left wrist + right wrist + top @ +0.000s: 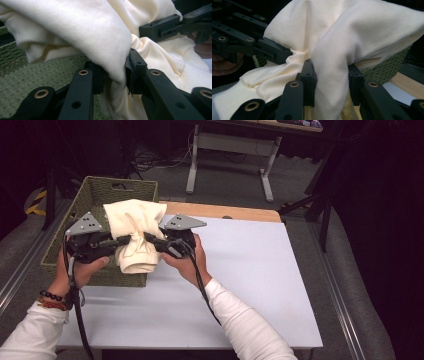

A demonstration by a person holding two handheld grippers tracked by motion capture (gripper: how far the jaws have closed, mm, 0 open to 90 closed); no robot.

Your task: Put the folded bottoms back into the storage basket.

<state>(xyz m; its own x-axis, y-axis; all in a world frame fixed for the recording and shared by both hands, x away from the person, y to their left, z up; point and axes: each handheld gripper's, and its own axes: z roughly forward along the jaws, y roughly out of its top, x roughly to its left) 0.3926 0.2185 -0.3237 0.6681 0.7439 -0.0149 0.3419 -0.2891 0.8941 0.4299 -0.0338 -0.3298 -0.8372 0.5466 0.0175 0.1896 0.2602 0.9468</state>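
Fingers (136, 71) of both grippers are clamped on the cloth (136, 232), which hangs bunched between them above the basket (95, 192); lifting looks done, laying it on the worktop (250, 270) remains.

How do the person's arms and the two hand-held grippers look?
Both sleeves are white. The left wrist wears beaded bracelets. Each hand-held gripper, left and right, is black with brass-coloured pivots, a grey three-cornered plate on top and a trailing black cable.
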